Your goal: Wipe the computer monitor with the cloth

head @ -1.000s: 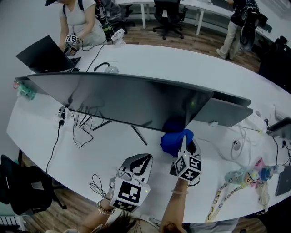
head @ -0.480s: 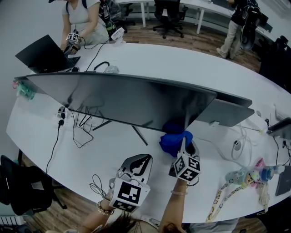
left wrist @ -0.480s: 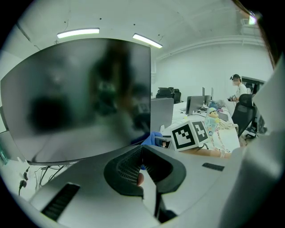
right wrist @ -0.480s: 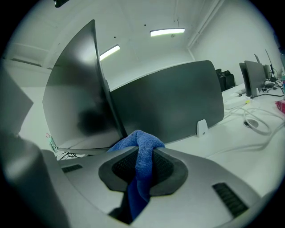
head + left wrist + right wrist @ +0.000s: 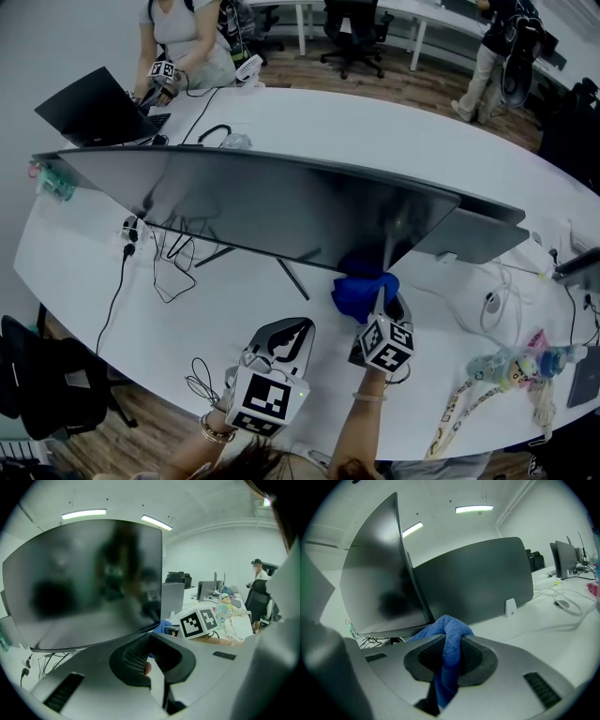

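i have the blue cloth (image 5: 449,637) clamped in the right gripper (image 5: 449,665), jaws tight on a twisted fold of soft, nubby terry. the rest is bunched up at the monitor (image 5: 281,202), by its lower right corner. in the head view the cloth is at 11 o'clock from the gripper's marker cube, touching the screen's bottom edge or just beside it; i cannot tell which. the left gripper (image 5: 284,335) hangs at 8 o'clock from the right one, jaws together on nothing. i judge the wipe is only starting. next i must raise the cloth onto the dark, glossy, gently curved panel and sweep toward 9 o'clock, lightly, since the thin stand (image 5: 289,277) may rock.
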